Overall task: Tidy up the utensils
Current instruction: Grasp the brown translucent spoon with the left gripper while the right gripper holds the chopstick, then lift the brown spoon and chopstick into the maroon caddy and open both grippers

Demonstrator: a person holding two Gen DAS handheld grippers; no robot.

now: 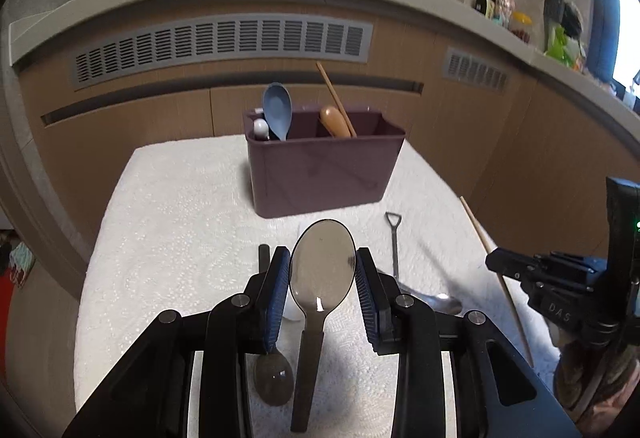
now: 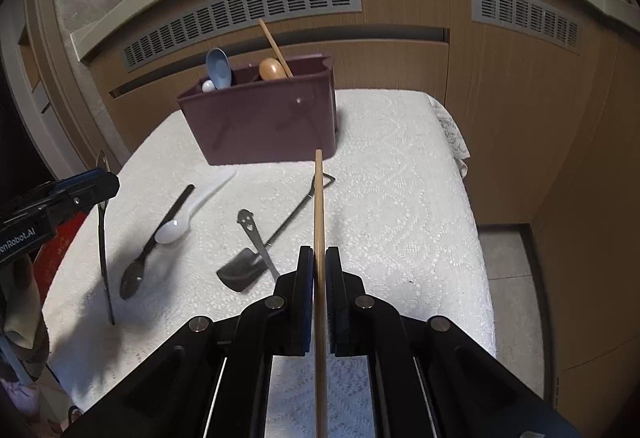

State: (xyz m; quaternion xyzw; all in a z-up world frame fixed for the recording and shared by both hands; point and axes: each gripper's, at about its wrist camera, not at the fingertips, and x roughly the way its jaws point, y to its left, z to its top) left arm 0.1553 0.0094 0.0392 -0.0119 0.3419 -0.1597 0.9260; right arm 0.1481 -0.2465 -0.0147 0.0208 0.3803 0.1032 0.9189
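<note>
L tongs (image 1: 322, 270) grip metal spoon (image 1: 322, 262); R tongs (image 2: 319, 270) grip chopstick (image 2: 319, 205).

Home living space: wood-panelled built-in cabinet (image 1: 460, 141) with grey vent grilles (image 1: 224, 45), cluttered stone-topped ledge (image 1: 520, 37) far right, white lace-patterned tablecloth (image 2: 400, 177).

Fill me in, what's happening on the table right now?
Utensils are being sorted into the maroon caddy. The left gripper holds a metal spoon by its bowl, lifted over the white cloth. The right gripper is shut on a wooden chopstick. The caddy already holds a blue spoon, a wooden spoon and another chopstick. A white spoon, a black spoon and a shovel-shaped spoon lie on the cloth.
</note>
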